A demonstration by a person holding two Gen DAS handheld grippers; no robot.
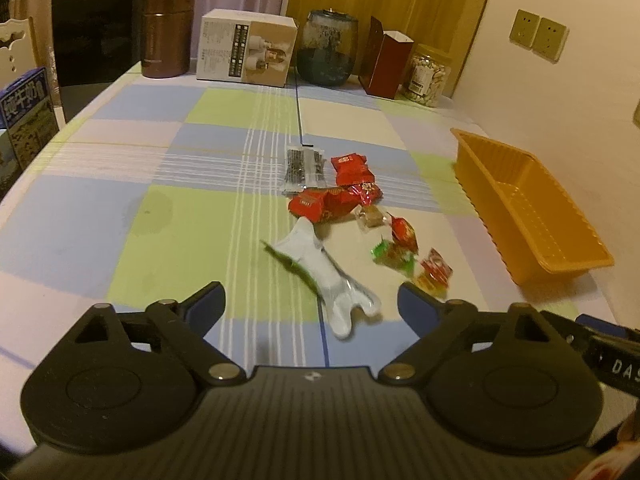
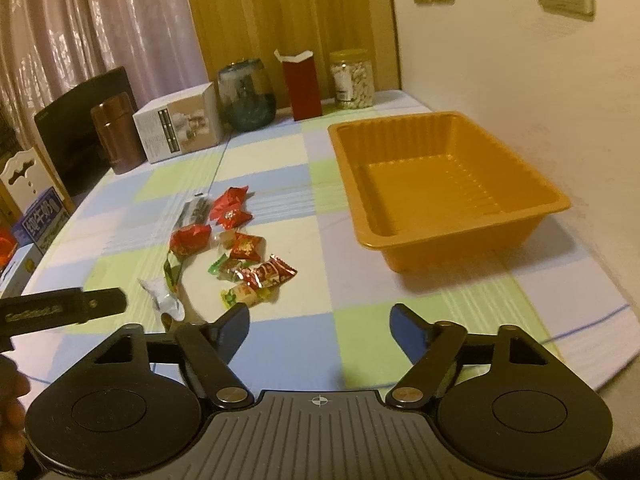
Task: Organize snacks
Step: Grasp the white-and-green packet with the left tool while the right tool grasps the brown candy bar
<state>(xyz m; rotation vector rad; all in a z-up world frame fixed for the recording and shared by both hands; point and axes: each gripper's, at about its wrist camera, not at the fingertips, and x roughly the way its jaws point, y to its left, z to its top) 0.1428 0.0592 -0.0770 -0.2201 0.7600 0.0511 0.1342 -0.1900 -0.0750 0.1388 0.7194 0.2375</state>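
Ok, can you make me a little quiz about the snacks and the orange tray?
1. True or false: the orange tray already has snacks in it.
2. Which is nearest the left gripper? A) the white packet B) the peanut jar C) the brown canister
3. Fill in: both the left gripper and the right gripper have their jaws ____.

Key: 1. False, the tray is empty and the snacks lie on the checked tablecloth. 2. A. 3. Open.
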